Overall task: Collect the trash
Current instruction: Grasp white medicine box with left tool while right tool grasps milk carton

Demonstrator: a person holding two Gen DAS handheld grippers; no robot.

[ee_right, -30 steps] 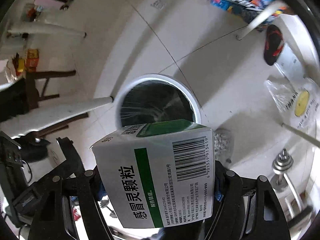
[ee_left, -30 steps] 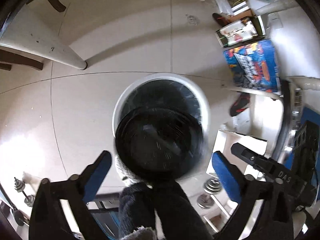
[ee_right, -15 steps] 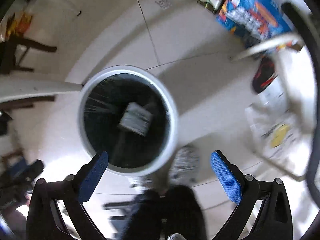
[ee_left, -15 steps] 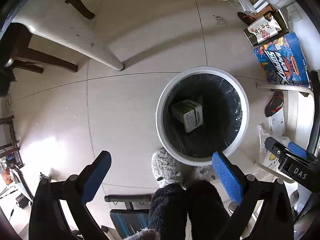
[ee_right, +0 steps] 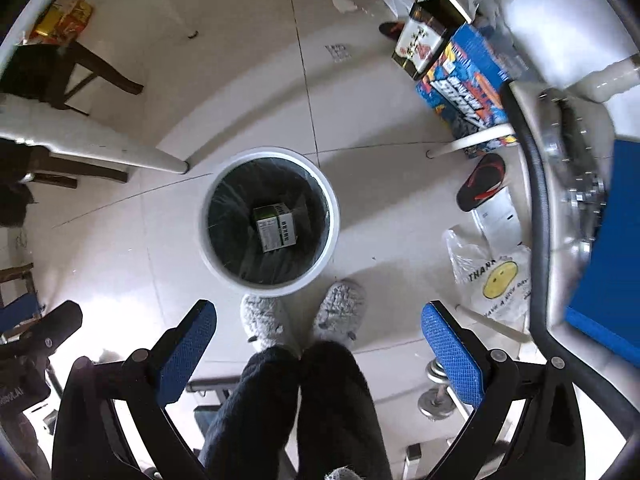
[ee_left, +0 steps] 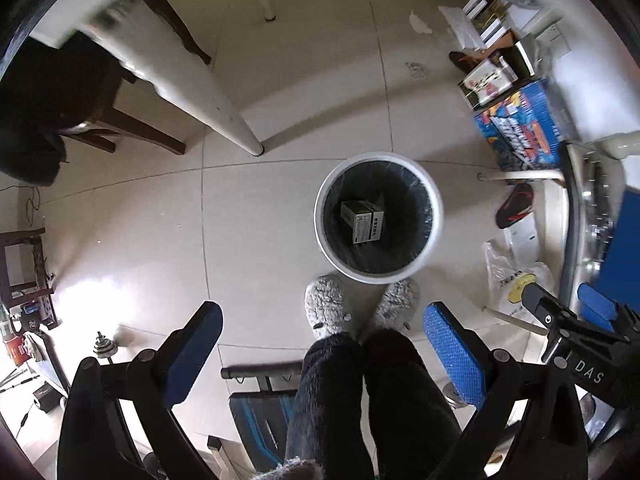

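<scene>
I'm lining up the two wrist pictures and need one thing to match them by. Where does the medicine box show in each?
Left wrist: the medicine box lies inside the white bin, right of centre, above the grey slippers.
Right wrist: the box lies in the same bin, left of centre.
Shared landmark: the red-and-black sandal, right of the bin.

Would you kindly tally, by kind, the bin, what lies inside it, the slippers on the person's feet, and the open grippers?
Bin: 1
Box in the bin: 1
Grey slippers: 2
Open grippers, left and right: 2
Total: 6
</scene>
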